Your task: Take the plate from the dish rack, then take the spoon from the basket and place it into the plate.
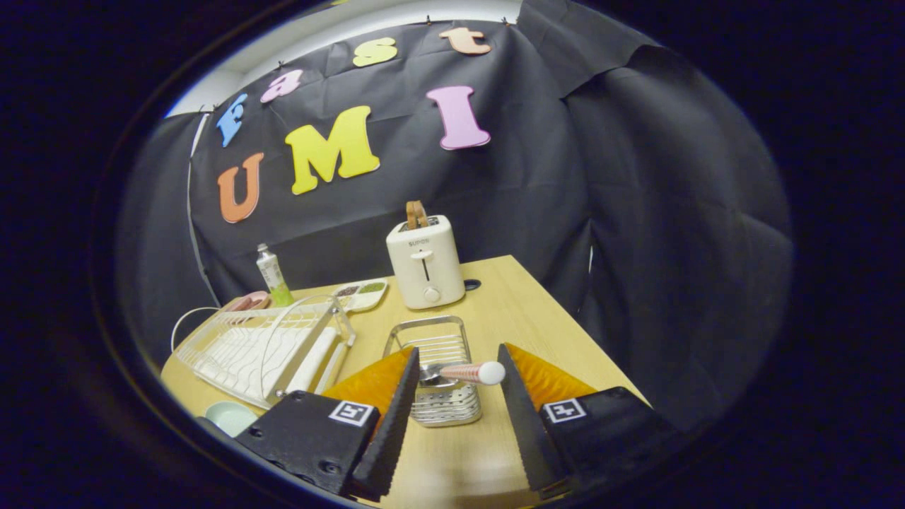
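Note:
My gripper (458, 350) is open, its fingers spread over the near half of a metal wire basket (438, 338). A spoon (463, 372) with a pinkish handle and a white rounded end lies crosswise on the basket. It sits between my two fingers, its ends close to both, and I cannot tell whether they touch it. A pale green plate (230, 417) lies flat on the wooden table (523, 311), left of my left finger and in front of the white dish rack (261, 346). No dish stands in the rack.
A cream toaster (425, 263) stands beyond the basket. Behind the rack are a small bottle (272, 277), a pink dish (247, 302) and a white divided tray (362, 293). The table's right edge runs close beside my right finger.

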Demonstrator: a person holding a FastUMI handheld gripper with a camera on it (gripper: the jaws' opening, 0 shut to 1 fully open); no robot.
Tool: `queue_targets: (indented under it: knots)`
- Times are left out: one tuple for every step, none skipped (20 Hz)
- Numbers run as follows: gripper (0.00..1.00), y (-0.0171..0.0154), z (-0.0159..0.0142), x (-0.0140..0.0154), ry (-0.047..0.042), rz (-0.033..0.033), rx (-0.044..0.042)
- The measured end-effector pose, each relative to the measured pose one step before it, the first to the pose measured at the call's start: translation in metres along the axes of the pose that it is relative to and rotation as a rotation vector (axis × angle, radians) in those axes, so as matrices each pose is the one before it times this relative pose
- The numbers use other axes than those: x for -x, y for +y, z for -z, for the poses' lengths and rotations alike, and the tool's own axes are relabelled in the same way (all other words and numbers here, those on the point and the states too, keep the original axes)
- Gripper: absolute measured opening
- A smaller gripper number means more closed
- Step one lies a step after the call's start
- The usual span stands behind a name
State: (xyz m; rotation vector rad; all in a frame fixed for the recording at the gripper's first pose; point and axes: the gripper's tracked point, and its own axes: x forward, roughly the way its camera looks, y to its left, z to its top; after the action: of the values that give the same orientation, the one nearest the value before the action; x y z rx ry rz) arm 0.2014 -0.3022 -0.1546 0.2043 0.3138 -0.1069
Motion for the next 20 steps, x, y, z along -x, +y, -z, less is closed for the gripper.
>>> queue_targets:
  knots:
    - [0.67,-0.00038,0.00112,-0.00455,0.01192,0.01016,0.01628]
    - [0.60,0.00267,-0.00027,-0.00203,0.01011,0.00182,0.01743]
    - [0.53,0.00098,-0.00213,0.00069,-0.00032,0.01287,0.01333]
    - [0.47,0.00068,-0.00349,0.00028,-0.00689,0.00785,0.00657]
    - [0.40,0.00566,-0.00390,0.00232,-0.01365,-0.01564,0.00786]
    - [0.34,0.00347,-0.00575,0.00233,-0.01555,-0.00157,0.00892]
    - [0.26,-0.00249,-0.00347,0.00126,-0.01053,0.02048,0.01052]
    - [0.19,0.00270,-0.00749,0.00327,-0.01528,-0.00068,0.00800]
    - [0.19,0.00398,-0.00793,0.00404,-0.02136,-0.00569,0.00541]
    - [0.18,0.00218,-0.00850,0.00440,-0.01998,0.00129,0.00403]
    - [0.18,0.00191,-0.00629,0.00445,-0.01570,0.00025,0.00686]
    - [0.18,0.00319,-0.00746,0.00611,-0.01579,-0.00072,0.00590]
    - [0.18,0.00229,-0.00797,0.00585,-0.01631,0.00191,0.00594]
    - [0.18,0.00183,-0.00942,0.00741,-0.01860,0.00470,0.00672]
    - [0.18,0.00232,-0.00895,0.00858,-0.02039,0.00325,0.00622]
    - [0.18,0.00231,-0.01130,0.01036,-0.02228,0.00270,0.00430]
    - [0.18,0.00256,-0.01055,0.00992,-0.02285,0.00206,0.00273]
    - [0.18,0.00302,-0.01210,0.01112,-0.02130,0.00086,0.00118]
    - [0.18,0.00409,-0.01047,0.01203,-0.02082,-0.00436,-0.00065]
    - [0.18,0.00437,-0.00974,0.01149,-0.01433,-0.00333,-0.00026]
